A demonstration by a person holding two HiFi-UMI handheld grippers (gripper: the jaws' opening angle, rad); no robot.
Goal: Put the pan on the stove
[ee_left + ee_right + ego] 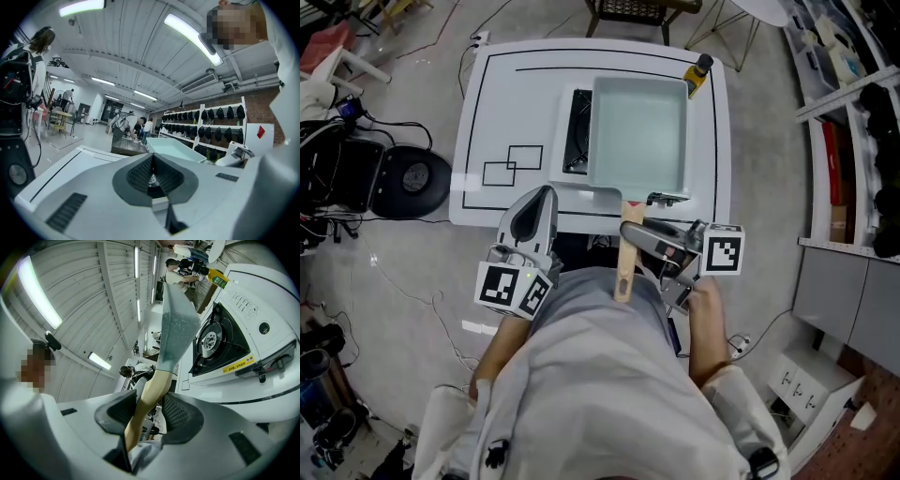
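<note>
Gripping one pan by its handle, right tool; one stove.

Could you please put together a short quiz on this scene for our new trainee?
1. True or false: the left tool grips the pan.
2. In the head view, what stands at the far right corner of the table? A) a bottle B) a kettle C) a mug
3. Fill the gap: the right tool is closed on the pan's pale ___.

Key:
1. False. The left tool is shut and holds nothing.
2. A.
3. handle.
</note>
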